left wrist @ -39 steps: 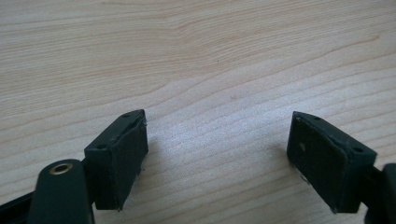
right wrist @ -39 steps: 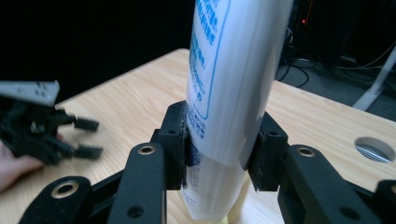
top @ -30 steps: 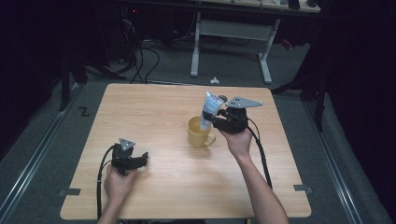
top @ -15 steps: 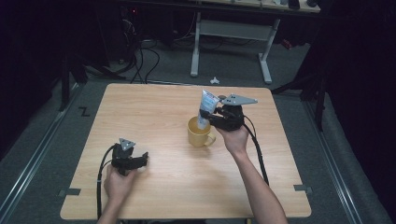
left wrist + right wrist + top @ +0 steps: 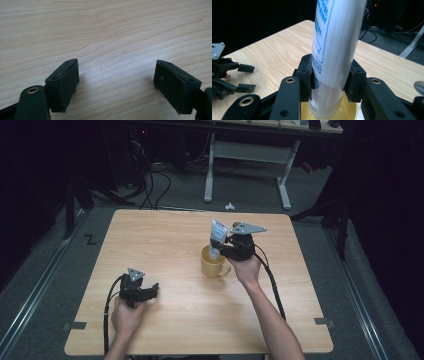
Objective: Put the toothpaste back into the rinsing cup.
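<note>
Right tongs (image 5: 329, 82) clamped on white tube (image 5: 334, 45), tip down in yellow mug (image 5: 214, 262) mid-surface, blue print legible in right gripper view, left tongs (image 5: 125, 85) apart over bare wood surface (image 5: 165, 240) near left, dark room, cables on floor (image 5: 145, 175) beyond.

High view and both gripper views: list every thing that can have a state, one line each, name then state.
tube: upright, slightly tilted, clamped between the jaws, lower end inside the mug's mouth.
mug: upright on the table, handle toward the right hand, tube's end in it.
right gripper: shut on the tube, over the mug.
left gripper: open, nothing between the jaws, low over bare wood.
table: wooden top, carrying the mug.
</note>
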Action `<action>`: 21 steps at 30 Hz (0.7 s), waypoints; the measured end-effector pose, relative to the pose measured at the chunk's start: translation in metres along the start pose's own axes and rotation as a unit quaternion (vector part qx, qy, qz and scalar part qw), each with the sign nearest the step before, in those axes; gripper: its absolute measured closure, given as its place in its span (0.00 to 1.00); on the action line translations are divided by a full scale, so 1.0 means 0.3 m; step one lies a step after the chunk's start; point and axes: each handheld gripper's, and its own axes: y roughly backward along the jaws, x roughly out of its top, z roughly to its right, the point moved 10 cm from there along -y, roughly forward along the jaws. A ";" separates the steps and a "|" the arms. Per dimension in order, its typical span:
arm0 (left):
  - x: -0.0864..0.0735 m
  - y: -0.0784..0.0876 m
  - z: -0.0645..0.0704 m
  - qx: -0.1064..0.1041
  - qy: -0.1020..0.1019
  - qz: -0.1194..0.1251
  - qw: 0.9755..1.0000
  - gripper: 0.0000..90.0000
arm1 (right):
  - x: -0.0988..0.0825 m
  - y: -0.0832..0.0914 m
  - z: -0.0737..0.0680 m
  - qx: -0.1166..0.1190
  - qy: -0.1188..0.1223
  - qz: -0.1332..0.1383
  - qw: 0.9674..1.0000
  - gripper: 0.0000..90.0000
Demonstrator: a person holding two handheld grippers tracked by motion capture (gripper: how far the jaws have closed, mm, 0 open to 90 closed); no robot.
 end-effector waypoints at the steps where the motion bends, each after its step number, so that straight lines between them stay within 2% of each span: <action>1: 0.000 0.000 0.000 0.000 -0.001 0.000 1.000 0.23 | -0.008 -0.006 0.002 -0.001 -0.001 -0.002 1.000 0.71; 5: 0.000 0.000 0.000 0.000 -0.001 0.000 1.000 0.23 | -0.038 -0.028 0.013 -0.005 -0.004 -0.013 1.000 0.71; 16: 0.000 0.000 0.000 0.000 0.000 0.000 1.000 0.23 | -0.055 -0.040 0.009 -0.005 -0.002 -0.018 1.000 0.70; 21: 0.000 0.000 0.000 0.000 0.000 0.000 1.000 0.23 | -0.078 -0.050 -0.003 -0.005 0.007 -0.035 0.999 0.70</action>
